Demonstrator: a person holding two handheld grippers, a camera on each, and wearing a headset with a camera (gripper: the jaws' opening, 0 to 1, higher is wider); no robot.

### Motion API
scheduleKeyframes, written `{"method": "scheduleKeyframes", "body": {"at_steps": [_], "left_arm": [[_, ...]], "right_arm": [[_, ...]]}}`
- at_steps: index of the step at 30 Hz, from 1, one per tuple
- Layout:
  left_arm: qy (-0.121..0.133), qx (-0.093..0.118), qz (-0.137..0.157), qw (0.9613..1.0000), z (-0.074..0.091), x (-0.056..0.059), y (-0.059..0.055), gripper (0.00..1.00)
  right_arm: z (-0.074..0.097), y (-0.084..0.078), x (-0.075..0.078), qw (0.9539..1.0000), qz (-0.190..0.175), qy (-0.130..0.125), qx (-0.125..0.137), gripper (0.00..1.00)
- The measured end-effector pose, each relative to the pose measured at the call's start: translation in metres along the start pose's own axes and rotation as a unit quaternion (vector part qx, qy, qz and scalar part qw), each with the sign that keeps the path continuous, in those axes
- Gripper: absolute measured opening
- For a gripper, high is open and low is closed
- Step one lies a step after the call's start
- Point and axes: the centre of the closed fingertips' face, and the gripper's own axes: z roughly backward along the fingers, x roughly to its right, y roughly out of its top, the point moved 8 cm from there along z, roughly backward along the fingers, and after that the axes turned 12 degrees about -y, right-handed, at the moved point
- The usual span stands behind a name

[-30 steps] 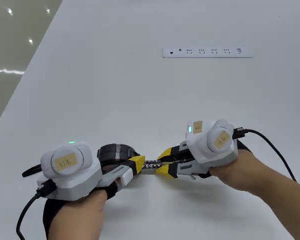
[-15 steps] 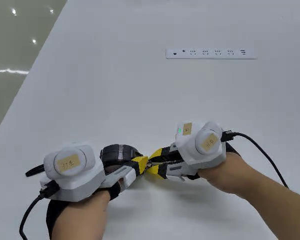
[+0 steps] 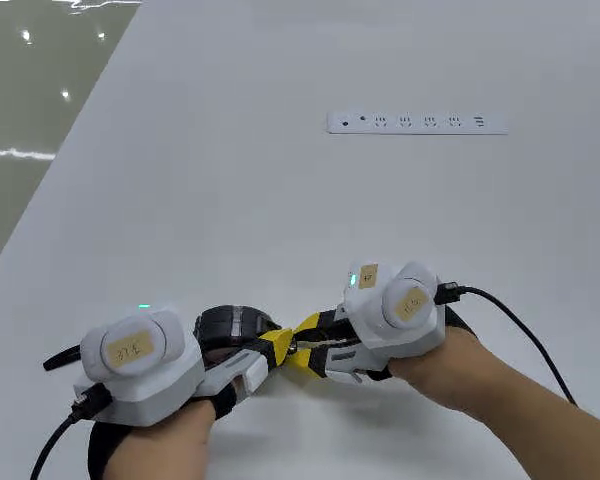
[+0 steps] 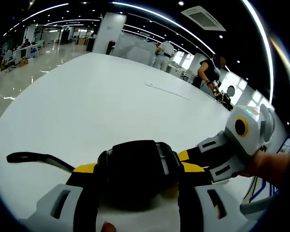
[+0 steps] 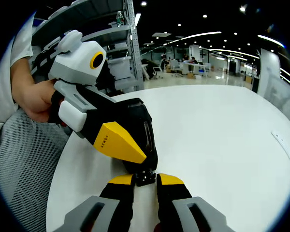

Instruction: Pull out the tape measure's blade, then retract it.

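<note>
While our left gripper's fingers clamp the hard, smooth tape measure at the tabletop's near side, our right gripper's fingers pinch the blade tip beside the case. We judge the blade thin, springy and slippery, best held at its hook.

WORKTOP, NEAR EDGE: The tape measure sits between the fingers of the left gripper, at the left. The right gripper faces it from the right, tip to tip. Its fingers are closed on the blade's end, hard against the tape measure. A power strip lies well behind both, toward the far right of the worktop. The floor lies beyond the worktop's left edge.
</note>
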Motion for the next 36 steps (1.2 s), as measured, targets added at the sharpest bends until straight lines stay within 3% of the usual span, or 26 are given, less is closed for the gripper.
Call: {"method": "scheduleKeyframes", "body": {"at_steps": [9,24,36], "left_arm": [[-0.003,-0.010,0.004,0.9999,0.000,0.000,0.001,0.63],[-0.014,-0.022,-0.005,0.9996,0.008,0.000,0.003,0.59],[-0.030,-0.010,-0.025,0.9992,0.019,0.000,0.010,0.55]], "right_arm": [[0.005,0.000,0.004,0.9999,-0.010,-0.011,-0.005,0.31],[0.014,0.000,0.004,0.9989,-0.031,-0.033,0.009,0.51],[0.032,-0.002,0.006,0.9971,-0.047,-0.059,0.012,0.61]]}}
